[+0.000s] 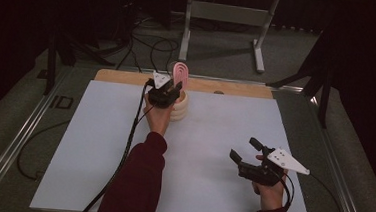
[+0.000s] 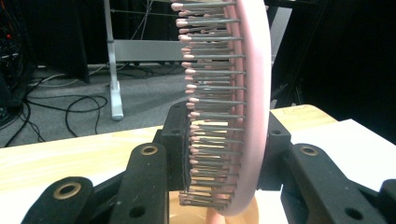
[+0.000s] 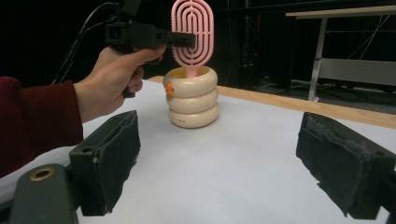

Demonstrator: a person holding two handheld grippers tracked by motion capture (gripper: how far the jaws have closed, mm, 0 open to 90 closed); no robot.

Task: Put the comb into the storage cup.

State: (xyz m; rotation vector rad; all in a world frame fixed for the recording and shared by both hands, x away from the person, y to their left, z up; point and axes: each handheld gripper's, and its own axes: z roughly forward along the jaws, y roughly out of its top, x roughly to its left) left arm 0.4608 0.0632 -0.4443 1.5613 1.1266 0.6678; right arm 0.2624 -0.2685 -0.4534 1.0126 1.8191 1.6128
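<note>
One hairbrush [image 3: 192, 29] clamped upright over one holder [image 3: 193, 99].

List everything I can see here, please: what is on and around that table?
Hairbrush: one, pink, upright with its handle in the holder, head clamped by the left gripper.
Holder: one, cream, three stacked rings, far middle of the table.
Table: one, white top with a wooden far edge.
Metal stand: one, grey, on the floor beyond the table.
Cables: several, black, on the floor behind the table.
Left gripper: one, black, shut on the hairbrush.
Right gripper: one, black, open, over the near right of the table, holding nothing.
Sleeves: two, dark red.
</note>
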